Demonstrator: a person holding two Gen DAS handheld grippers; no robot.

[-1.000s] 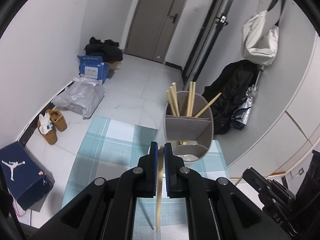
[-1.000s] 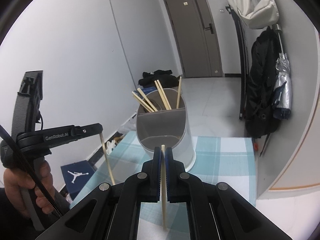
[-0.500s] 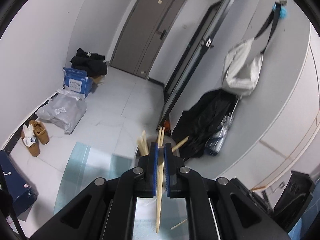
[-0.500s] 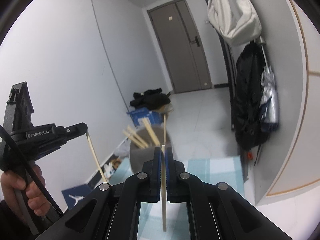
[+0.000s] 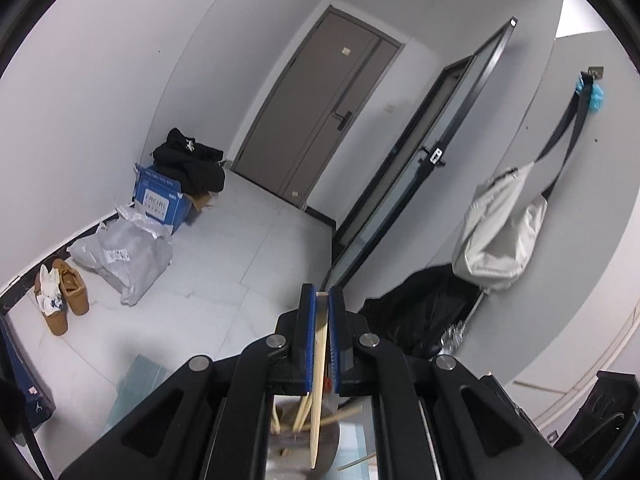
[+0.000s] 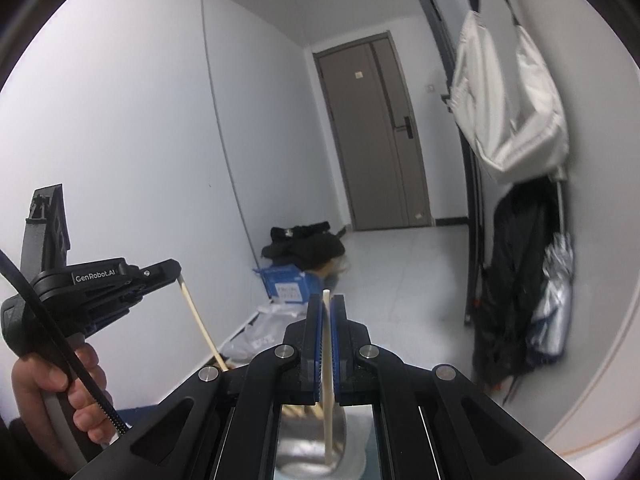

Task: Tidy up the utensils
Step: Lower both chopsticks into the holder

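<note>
Both grippers have risen over the last second: the checked cloth and grey utensil holder that filled the middle of each wrist view have dropped to the bottom edge, and the hallway door and walls now fill the frames. In the left wrist view the utensil holder (image 5: 304,440) sits low between the gripper's arms, blurred, with several chopsticks already standing in it. The left gripper (image 5: 319,312) has its blue pads pressed onto a single chopstick (image 5: 318,380), which hangs down with its lower tip over the holder's mouth. The right gripper (image 6: 327,320) likewise pinches its own chopstick (image 6: 328,392), its tip hanging in front of the holder (image 6: 320,452). Judged from this, each stick has been lifted high enough to clear the rim and awaits lowering into a compartment. Which compartment lies under either tip cannot be told. Room overhead and to the sides is open. The tight margins are the holder's rim, the sticks already leaning inside, and the two grippers working near each other, the left one (image 6: 176,276) visible well left of the right.
</note>
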